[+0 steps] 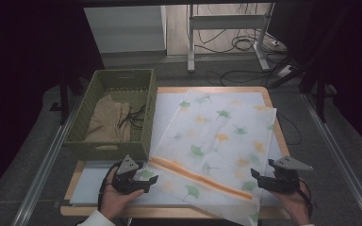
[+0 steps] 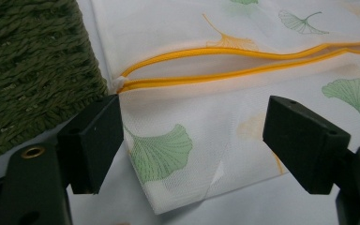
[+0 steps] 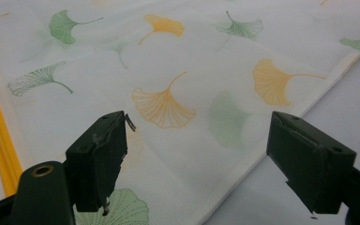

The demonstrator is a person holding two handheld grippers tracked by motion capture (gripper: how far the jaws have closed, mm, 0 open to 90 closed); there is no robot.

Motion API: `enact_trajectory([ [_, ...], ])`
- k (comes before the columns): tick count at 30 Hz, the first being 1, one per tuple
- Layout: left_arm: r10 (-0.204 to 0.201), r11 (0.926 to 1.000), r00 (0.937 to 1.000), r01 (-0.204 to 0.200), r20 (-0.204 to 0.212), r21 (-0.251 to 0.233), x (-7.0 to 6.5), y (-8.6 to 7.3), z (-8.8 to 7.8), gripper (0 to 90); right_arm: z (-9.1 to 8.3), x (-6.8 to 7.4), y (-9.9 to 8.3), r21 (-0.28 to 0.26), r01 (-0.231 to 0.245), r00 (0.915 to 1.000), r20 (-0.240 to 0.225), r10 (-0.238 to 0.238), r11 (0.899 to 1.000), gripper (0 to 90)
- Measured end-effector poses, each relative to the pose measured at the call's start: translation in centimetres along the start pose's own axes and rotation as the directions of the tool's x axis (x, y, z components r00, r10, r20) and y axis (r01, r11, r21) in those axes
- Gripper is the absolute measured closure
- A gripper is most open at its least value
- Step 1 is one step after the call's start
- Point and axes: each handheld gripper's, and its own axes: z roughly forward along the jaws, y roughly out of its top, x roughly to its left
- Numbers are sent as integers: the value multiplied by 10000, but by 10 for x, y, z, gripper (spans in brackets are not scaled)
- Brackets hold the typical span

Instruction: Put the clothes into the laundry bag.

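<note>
High view: L claw (image 1: pixel 143 179) & R claw (image 1: pixel 259 181) both apart, empty, at near corners of ginkgo-print mesh bag (image 1: pixel 217 136).

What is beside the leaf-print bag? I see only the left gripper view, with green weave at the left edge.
Observer: That weave is a green woven basket; the high view shows a beige cloth lying inside it.
Operator: Where is the other gripper?
Observer: The right gripper is at the near right edge of the mesh bag, jaws open, nothing between them.
Operator: Is my own gripper gripping yet?
Observer: No. The left gripper is open at the bag's near left corner, beside the orange zipper.
</note>
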Motion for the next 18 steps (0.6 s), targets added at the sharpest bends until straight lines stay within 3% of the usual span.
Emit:
enact_trajectory([
  [12, 134, 9997, 9998, -138, 167, 210, -1, 0, 3, 201, -3, -4, 1, -77, -330, 9993, -176, 328, 9994, 249],
  [18, 24, 9997, 10000, -26, 63, 240, 0, 0, 2, 201, 1, 1, 3, 287, -351, 9991, -235, 358, 9990, 281],
])
